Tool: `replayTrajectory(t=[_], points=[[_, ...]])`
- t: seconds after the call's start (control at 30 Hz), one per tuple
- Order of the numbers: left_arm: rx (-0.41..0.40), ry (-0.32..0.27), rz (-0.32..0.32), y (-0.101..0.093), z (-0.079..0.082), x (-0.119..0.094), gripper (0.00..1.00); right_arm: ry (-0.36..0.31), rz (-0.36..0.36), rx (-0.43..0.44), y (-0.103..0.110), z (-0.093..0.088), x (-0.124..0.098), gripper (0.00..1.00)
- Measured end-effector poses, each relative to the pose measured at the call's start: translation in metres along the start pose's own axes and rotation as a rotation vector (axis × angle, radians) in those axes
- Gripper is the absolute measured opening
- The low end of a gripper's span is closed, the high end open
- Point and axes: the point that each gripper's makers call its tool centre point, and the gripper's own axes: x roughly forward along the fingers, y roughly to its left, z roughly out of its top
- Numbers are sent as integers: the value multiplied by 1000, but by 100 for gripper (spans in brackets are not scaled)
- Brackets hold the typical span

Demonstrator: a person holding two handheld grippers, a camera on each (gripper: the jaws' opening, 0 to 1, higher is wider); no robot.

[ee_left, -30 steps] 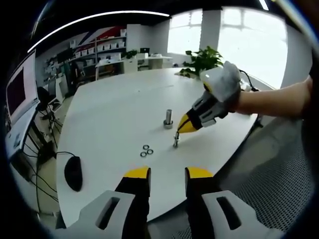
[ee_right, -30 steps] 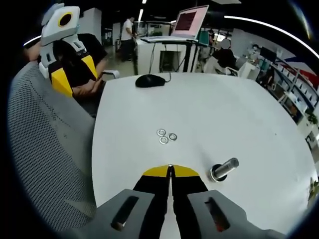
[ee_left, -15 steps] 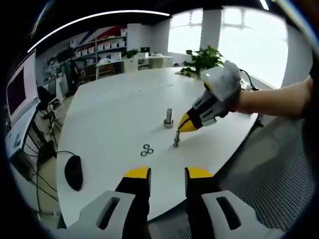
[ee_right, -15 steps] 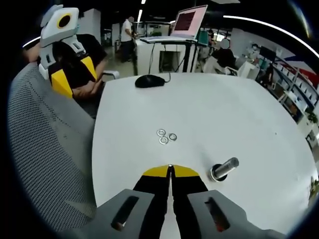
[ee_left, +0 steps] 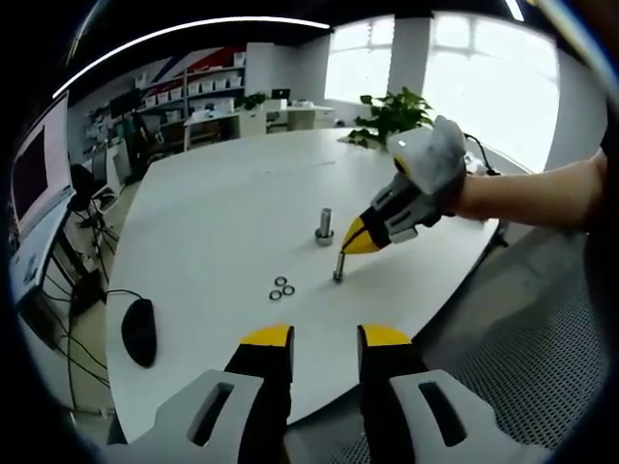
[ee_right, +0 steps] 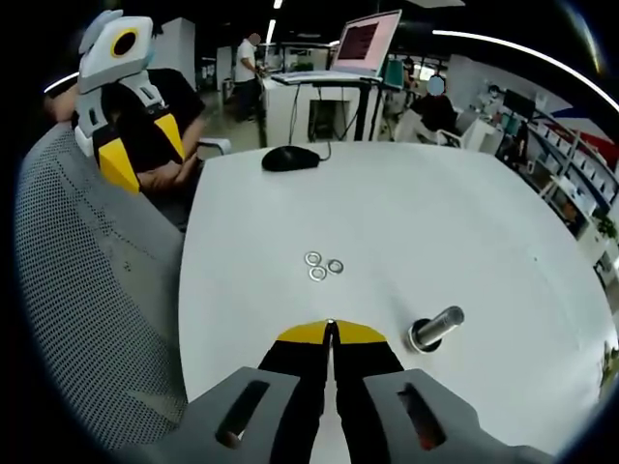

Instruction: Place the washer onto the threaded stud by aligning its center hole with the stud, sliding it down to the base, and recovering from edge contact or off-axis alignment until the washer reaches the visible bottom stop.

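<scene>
Currently: right gripper (ee_left: 354, 238) clamped on a stud (ee_left: 338, 267), table (ee_left: 213, 213) near edge.
Left gripper (ee_left: 324, 340) open, idle; 3 washers (ee_right: 323, 264) loose; stud may tip if released crooked.

An office: desks, laptop (ee_right: 366, 41), storage shelves (ee_left: 198, 89), potted plant (ee_left: 392, 116).

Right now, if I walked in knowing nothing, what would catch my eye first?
Probably the yellow-tipped right gripper, its jaws shut on a small bolt standing on the white table. Just beyond it stands the threaded stud, and nearer the left gripper lie three loose washers. A black mouse sits near the table's edge.
</scene>
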Motion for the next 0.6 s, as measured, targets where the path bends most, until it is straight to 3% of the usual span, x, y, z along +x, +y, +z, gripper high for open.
replayTrajectory(t=[0.47, 0.6], points=[[-6, 3, -2, 0, -1, 0, 23, 5, 13, -25, 5, 3, 0, 4], [-1, 4, 3, 0, -1, 0, 23, -18, 4, -34, 3, 12, -5, 4]])
